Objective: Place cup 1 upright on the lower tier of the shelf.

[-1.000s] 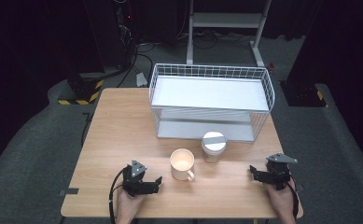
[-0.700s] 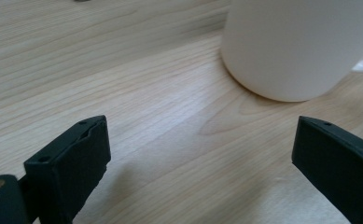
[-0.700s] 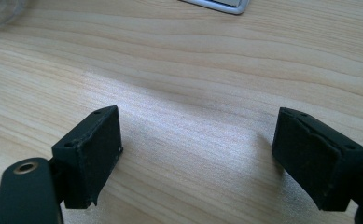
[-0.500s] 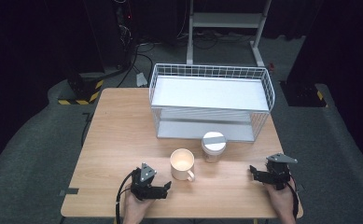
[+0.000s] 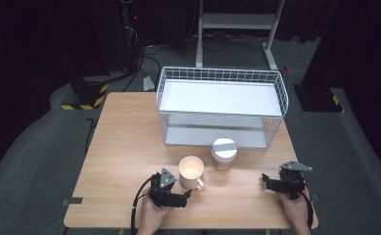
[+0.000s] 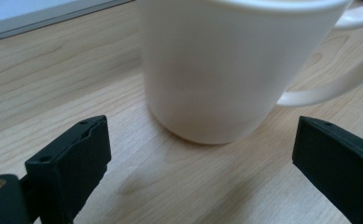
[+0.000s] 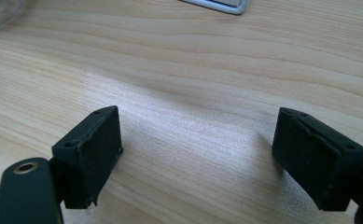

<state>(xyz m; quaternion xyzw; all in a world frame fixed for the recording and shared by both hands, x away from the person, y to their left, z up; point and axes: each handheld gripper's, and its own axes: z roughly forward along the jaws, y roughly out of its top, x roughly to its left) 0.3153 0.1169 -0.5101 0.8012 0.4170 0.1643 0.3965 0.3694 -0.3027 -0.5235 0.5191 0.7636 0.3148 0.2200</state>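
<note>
Two grippers are waiting spread, gripping nothing, at the table's near edge.
The left gripper (image 5: 187,195) should be straddling the mug (image 5: 191,171), near centre, squarely; the right gripper (image 5: 267,180) is idling.

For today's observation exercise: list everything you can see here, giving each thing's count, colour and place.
mug: one, cream, near middle of table, handle toward the person
jar: one, white with grey lid, right of mug, before rack
wire rack: one, white, two shelves, far half of table
table: one, light wood
stand: one, white, on floor behind table
left tongs: one, black, jaws open, just short of mug
right tongs: one, black, jaws open over bare wood
hands: two, at near edge
</note>
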